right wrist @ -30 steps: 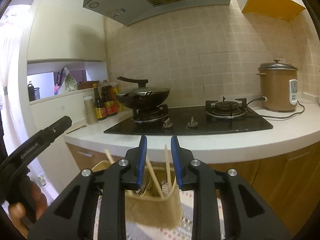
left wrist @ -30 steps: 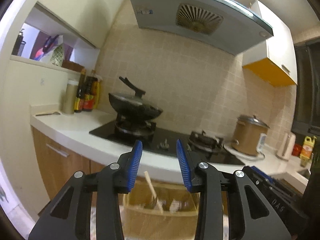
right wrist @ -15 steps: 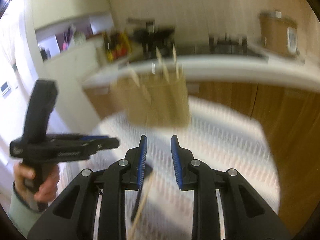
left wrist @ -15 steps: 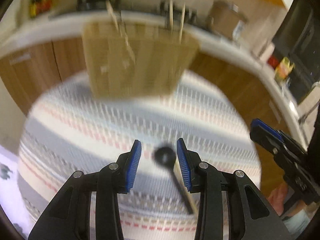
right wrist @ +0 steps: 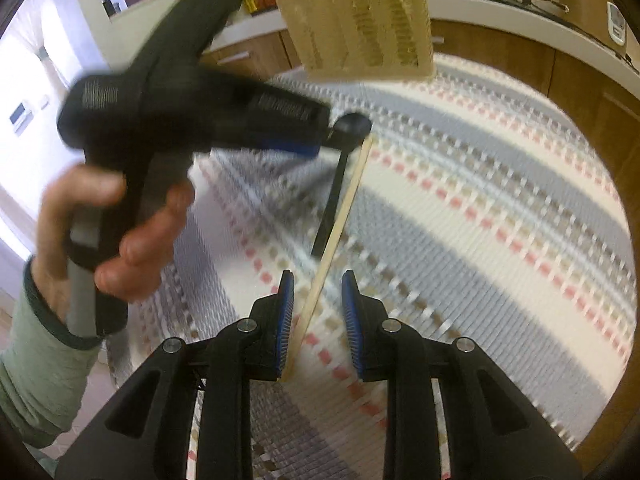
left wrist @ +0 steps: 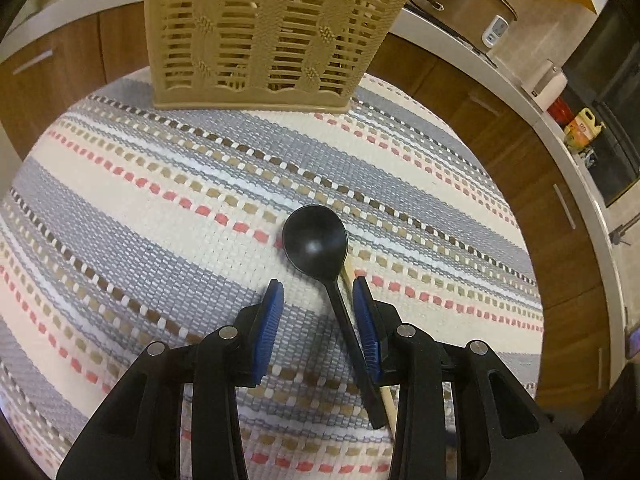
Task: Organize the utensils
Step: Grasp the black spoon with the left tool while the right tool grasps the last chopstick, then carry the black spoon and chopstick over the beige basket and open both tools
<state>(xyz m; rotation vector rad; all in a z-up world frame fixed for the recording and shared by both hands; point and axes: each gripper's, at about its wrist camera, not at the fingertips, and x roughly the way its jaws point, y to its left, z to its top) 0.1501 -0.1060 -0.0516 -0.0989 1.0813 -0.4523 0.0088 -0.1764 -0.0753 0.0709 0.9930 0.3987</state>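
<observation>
Beige slotted utensil basket (left wrist: 264,28) standing on striped cloth (left wrist: 160,200), contents blurring behind slats. Left gripper (left wrist: 318,320) gaping around black spoon (left wrist: 320,248); right gripper (right wrist: 318,320) gaping around wooden chopstick (right wrist: 336,232).

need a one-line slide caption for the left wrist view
Open left gripper straddles the black spoon handle beside a chopstick on the striped mat, slatted utensil basket behind.

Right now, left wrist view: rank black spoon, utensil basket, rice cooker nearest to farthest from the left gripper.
1. Black spoon: handle lies between the open fingers of the left gripper, on the striped cloth.
2. Utensil basket: straight ahead, at the cloth's far edge.
3. Rice cooker: upper right, on the counter.
</observation>
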